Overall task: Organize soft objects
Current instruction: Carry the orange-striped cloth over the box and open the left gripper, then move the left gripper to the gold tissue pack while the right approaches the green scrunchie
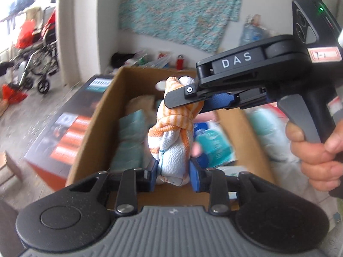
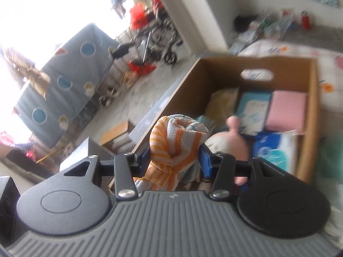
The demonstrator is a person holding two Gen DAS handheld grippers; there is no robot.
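Note:
A rolled towel, white with orange stripes, hangs in the air over an open cardboard box. My left gripper is shut on its lower end, blue pads pressing both sides. My right gripper comes in from the right, held by a hand, and is shut on the upper end. In the right wrist view the towel bulges between the right gripper fingers, above the box.
The box holds a pink folded cloth, a blue tissue pack, a pink plush and other soft packs. A wheelchair and a blue-grey panel with round holes stand beyond. A patterned cloth hangs on the wall.

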